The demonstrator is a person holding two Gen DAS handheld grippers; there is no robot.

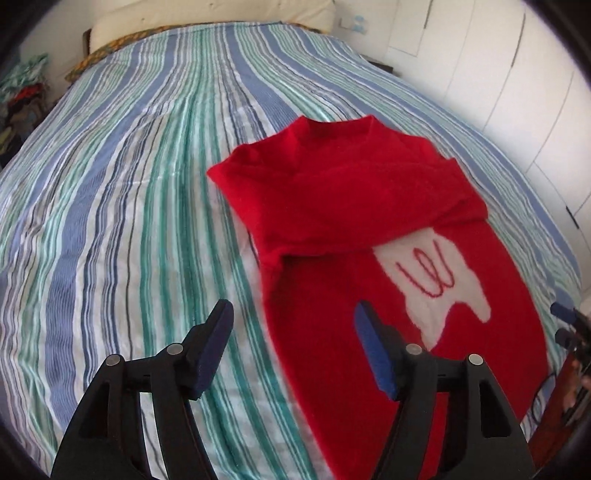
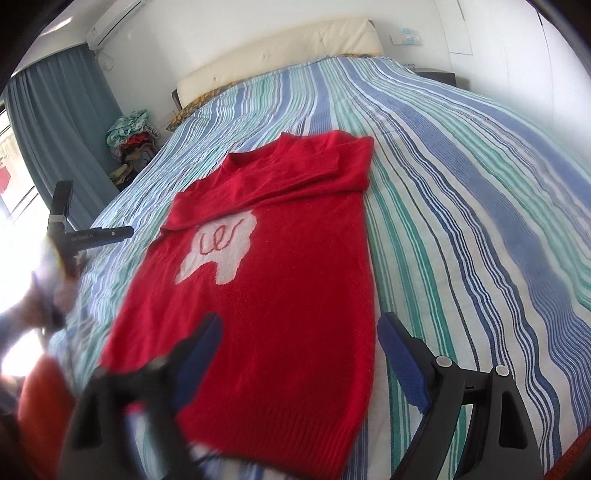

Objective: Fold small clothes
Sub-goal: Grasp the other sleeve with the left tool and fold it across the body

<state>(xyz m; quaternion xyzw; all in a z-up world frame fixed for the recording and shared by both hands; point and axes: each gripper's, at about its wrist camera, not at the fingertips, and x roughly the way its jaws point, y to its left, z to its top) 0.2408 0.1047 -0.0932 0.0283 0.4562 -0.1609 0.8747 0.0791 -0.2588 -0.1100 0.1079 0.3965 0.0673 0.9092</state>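
Both grippers stood released with nothing between their pads: the left gripper (image 1: 291, 325) over the sweater's (image 2: 288, 288) side edge, the right gripper (image 2: 301, 339) above its hem. The sweater lay flat on the bed (image 2: 461, 206), sleeves folded across the chest. Soft, light knit, probably droopy; the hem corners looked best to pinch. No containers showed.

This was a home bedroom. A wide bed (image 2: 461, 192) under a striped cover filled it, a cream padded headboard (image 2: 280, 55) at its far edge. Blue curtains (image 2: 62, 129), a wall air conditioner (image 2: 114, 22), white wardrobe doors (image 1: 498, 85) and heaped clothes (image 2: 129, 136) surrounded it.
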